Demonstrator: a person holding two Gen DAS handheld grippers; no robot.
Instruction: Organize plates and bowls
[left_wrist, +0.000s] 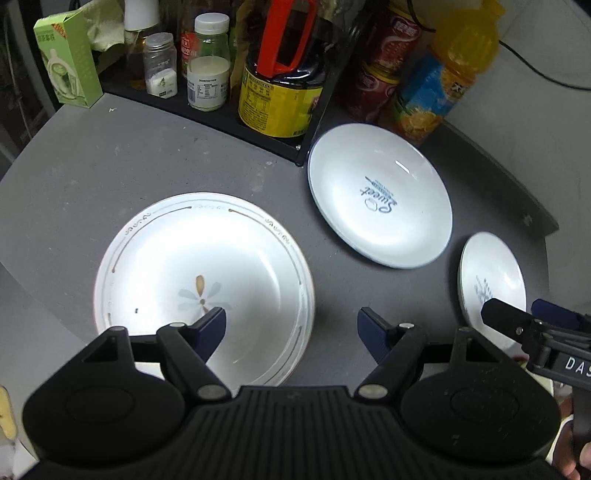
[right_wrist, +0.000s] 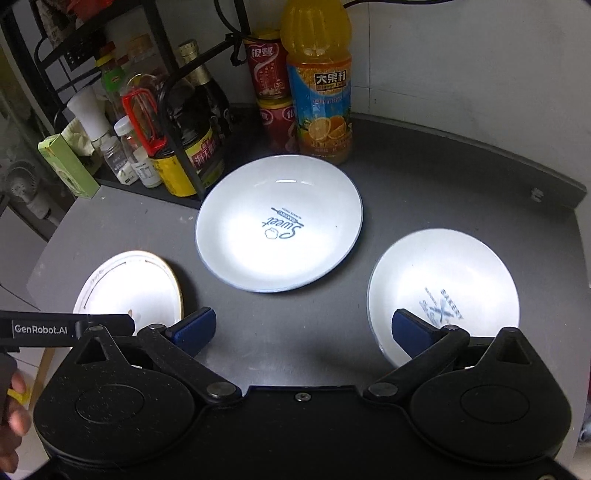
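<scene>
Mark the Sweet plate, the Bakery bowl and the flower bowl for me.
Sweet plate (right_wrist: 279, 225): right wrist view, on its printed centre.
Bakery bowl (right_wrist: 443, 273): right wrist view, on its inner wall above the print.
flower bowl (left_wrist: 201, 266): left wrist view, on its inside above the flower.

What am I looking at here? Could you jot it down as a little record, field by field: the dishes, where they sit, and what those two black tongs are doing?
surface: grey table
dishes: three, all empty, none stacked
middle: white plate printed "Sweet"
left: flower bowl with a patterned rim
right: bakery bowl with a blue print
left tongs: open, holding nothing, one finger over the flower bowl
right tongs: open, holding nothing, one finger over the bakery bowl
behind: rack of jars, juice bottle, red cans
</scene>
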